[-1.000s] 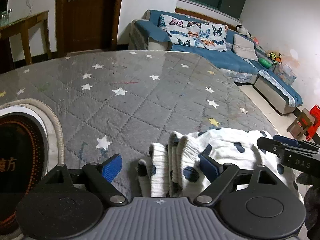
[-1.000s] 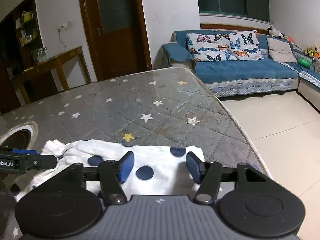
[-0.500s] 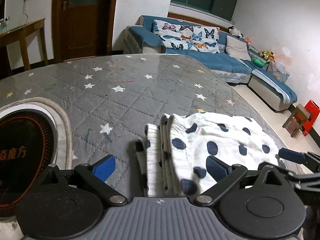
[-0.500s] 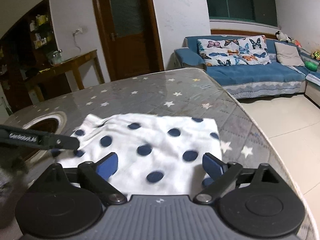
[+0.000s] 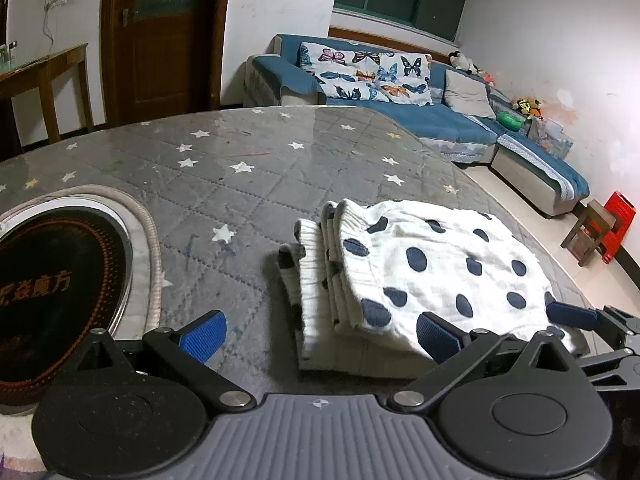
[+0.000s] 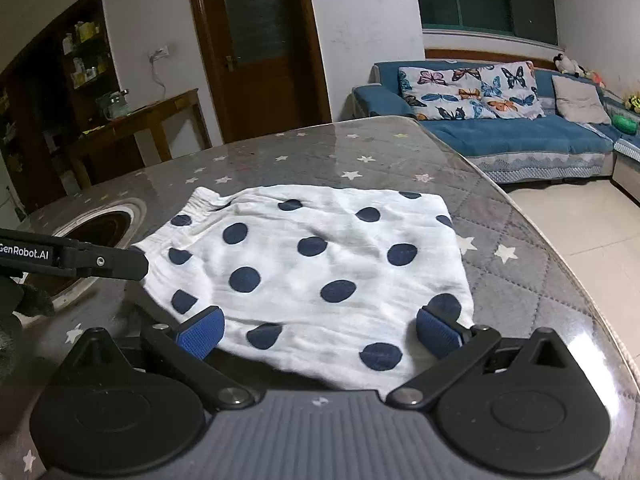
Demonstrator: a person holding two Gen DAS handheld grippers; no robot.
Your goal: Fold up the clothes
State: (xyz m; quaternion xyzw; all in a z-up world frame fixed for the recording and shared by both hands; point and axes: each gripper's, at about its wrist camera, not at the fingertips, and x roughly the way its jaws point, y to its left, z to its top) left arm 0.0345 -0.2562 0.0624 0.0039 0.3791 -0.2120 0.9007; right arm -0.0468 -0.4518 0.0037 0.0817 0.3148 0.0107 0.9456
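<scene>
A white garment with navy dots (image 5: 420, 272) lies folded in several layers on the grey star-quilted table (image 5: 240, 184). Its ribbed waistband edges face left in the left wrist view. It also shows in the right wrist view (image 6: 312, 264), spread flat. My left gripper (image 5: 318, 336) is open and empty, just in front of the garment's near left edge. My right gripper (image 6: 318, 332) is open and empty above the garment's near edge. The right gripper's fingers (image 5: 572, 316) show at the garment's right side, and the left gripper's finger (image 6: 100, 262) at its left.
A round inset cooktop (image 5: 56, 276) with a pale rim sits in the table at left. The table edge (image 6: 560, 256) curves close on the right, with tiled floor beyond. A blue sofa (image 5: 400, 96), a wooden side table (image 6: 136, 132) and a red stool (image 5: 616, 224) stand beyond.
Both grippers have opened wider and pulled back and up from the garment. The folded garment now lies released on the table, seen whole.
</scene>
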